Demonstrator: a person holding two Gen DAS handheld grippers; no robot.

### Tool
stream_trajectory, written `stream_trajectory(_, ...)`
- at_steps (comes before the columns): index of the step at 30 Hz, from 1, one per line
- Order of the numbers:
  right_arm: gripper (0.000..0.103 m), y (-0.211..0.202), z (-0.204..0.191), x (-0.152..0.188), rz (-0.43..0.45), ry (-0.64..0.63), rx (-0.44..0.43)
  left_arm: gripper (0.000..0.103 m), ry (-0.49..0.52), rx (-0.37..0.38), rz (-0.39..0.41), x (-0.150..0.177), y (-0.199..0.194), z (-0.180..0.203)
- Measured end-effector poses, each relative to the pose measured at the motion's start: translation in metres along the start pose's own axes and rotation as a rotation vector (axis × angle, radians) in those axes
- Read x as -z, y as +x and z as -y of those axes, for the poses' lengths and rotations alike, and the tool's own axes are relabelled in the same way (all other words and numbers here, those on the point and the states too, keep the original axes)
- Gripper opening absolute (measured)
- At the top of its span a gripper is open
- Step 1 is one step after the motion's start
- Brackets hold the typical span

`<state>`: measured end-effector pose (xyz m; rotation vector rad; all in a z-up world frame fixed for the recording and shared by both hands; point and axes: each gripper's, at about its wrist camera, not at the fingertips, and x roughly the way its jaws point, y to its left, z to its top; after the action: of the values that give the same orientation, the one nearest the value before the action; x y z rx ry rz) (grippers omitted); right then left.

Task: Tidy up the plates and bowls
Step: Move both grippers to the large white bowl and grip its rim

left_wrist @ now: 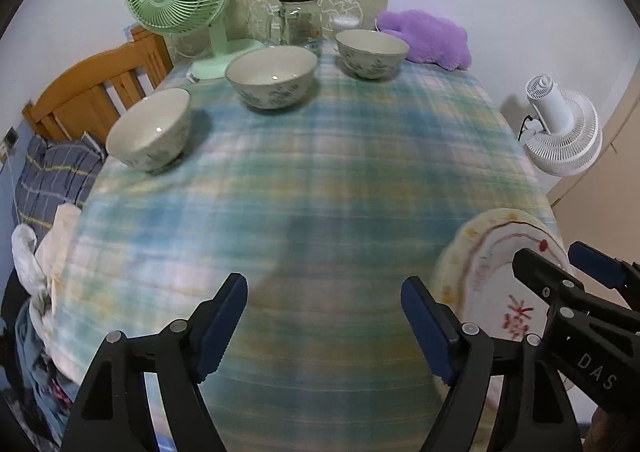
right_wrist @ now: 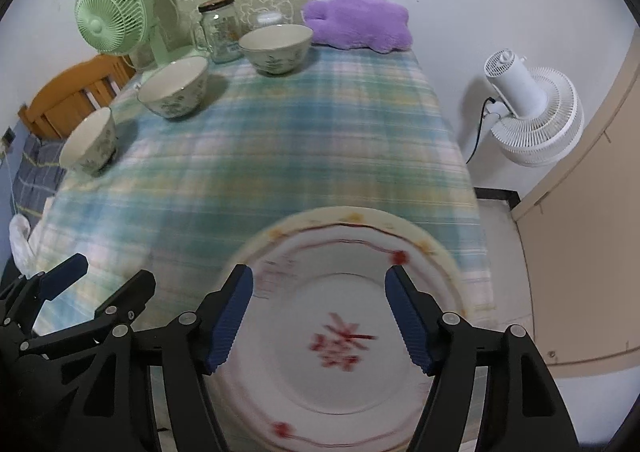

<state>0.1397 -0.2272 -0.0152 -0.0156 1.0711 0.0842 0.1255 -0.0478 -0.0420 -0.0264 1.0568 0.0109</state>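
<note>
Three cream floral bowls stand apart on the plaid tablecloth (left_wrist: 320,172): one at the left (left_wrist: 150,128), one in the middle back (left_wrist: 272,76), one at the back right (left_wrist: 372,52). They also show in the right wrist view: left (right_wrist: 90,144), middle (right_wrist: 176,86), back (right_wrist: 276,46). White plates with red marks are stacked at the near right corner (left_wrist: 496,276) (right_wrist: 340,340). My left gripper (left_wrist: 324,316) is open and empty over the cloth. My right gripper (right_wrist: 320,312) is open above the plates, a finger on each side.
A green fan (left_wrist: 180,0), a glass jar (left_wrist: 300,18) and a purple plush (left_wrist: 428,36) stand at the table's back. A wooden chair (left_wrist: 92,92) is at the left, a white fan (left_wrist: 560,124) on the floor at the right.
</note>
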Motion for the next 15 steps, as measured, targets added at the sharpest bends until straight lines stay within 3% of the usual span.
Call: stream_trajectory(15,0.072,0.000,-0.132,-0.019,0.062,0.095,0.029,0.075,0.050,0.012,0.044,-0.037,0.004,-0.123)
